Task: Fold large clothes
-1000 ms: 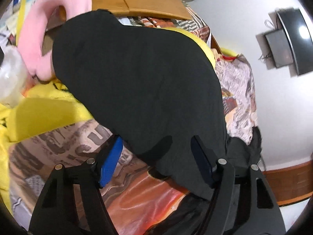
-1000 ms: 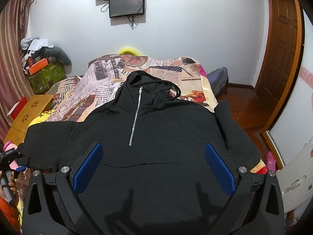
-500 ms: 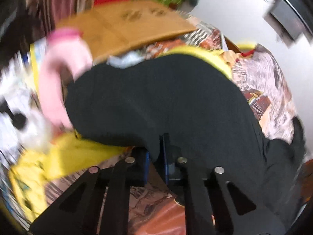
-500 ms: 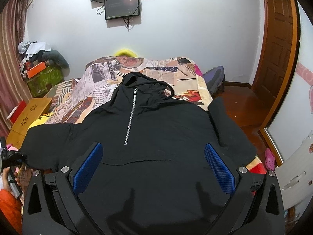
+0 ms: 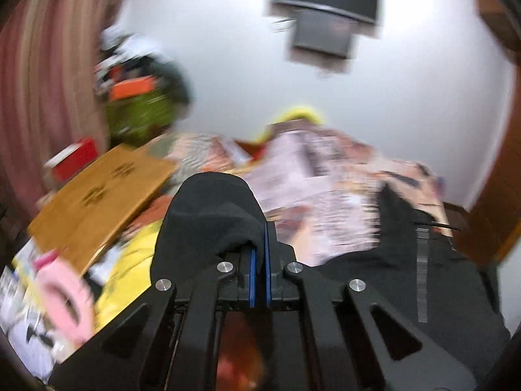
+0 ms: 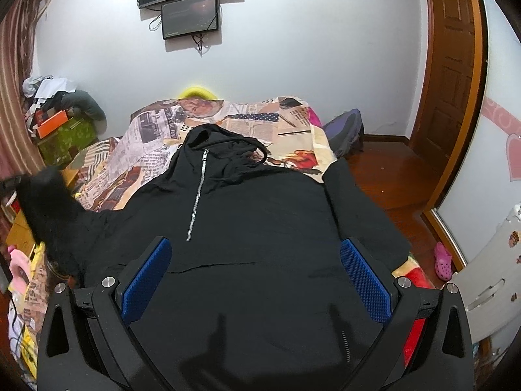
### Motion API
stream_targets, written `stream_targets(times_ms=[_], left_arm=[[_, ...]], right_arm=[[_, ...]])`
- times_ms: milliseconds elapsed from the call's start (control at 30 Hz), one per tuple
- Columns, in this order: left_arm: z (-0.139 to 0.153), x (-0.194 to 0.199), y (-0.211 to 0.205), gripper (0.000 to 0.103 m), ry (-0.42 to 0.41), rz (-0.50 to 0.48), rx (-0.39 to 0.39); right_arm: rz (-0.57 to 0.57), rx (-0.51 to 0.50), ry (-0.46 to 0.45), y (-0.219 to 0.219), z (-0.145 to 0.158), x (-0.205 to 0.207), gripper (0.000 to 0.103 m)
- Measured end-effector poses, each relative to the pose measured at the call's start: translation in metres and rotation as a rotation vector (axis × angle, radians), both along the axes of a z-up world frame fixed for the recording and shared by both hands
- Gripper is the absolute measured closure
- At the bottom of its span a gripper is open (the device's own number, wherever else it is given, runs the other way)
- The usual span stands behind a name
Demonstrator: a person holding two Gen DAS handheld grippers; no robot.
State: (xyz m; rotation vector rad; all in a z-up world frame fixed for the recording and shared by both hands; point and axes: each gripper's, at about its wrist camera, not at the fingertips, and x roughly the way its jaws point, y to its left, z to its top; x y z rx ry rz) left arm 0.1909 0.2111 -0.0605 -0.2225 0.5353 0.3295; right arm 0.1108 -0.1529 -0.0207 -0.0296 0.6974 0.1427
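Observation:
A black zip hoodie (image 6: 247, 228) lies face up on a bed with a newspaper-print cover (image 6: 247, 120), hood toward the far wall. My left gripper (image 5: 259, 247) is shut on the hoodie's left sleeve (image 5: 211, 208), which drapes over the fingers. In the right wrist view that sleeve (image 6: 45, 202) is lifted off the bed at the left. My right gripper (image 6: 254, 270) is open and empty above the hoodie's lower body. The right sleeve (image 6: 358, 208) lies along the bed's right edge.
A wooden folding board (image 5: 97, 195), yellow cloth (image 5: 130, 273) and a pink object (image 5: 62, 296) lie left of the bed. A green box with clutter (image 6: 65, 137) stands at the back left. A screen (image 6: 190, 16) hangs on the wall. A wooden door (image 6: 456, 65) is right.
My left gripper closed on the left sleeve and lifted it up off the bed, swinging toward the hoodie's body. My right gripper stayed open over the hem, shifting only slightly.

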Motion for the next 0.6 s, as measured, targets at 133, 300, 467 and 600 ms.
stream_targets(times_ms=[133, 300, 467, 600], left_arm=[[0.011, 0.03, -0.065, 0.101, -0.007, -0.186, 0.004], [-0.015, 0.06, -0.145, 0.101, 0.093, -0.383, -0.031], [-0.073, 0.074, -0.205, 0.1, 0.279, -0.521, -0.045], [-0.108, 0.07, -0.233, 0.1, 0.398, -0.585, -0.001]], right_arm=[[-0.006, -0.005, -0.007, -0.009, -0.002, 0.0, 0.0], [-0.008, -0.003, -0.004, -0.02, -0.004, 0.001, 0.0], [-0.01, -0.024, 0.006, -0.028, -0.01, 0.003, 0.0], [-0.012, -0.037, 0.026, -0.034, -0.017, 0.005, 0.0]])
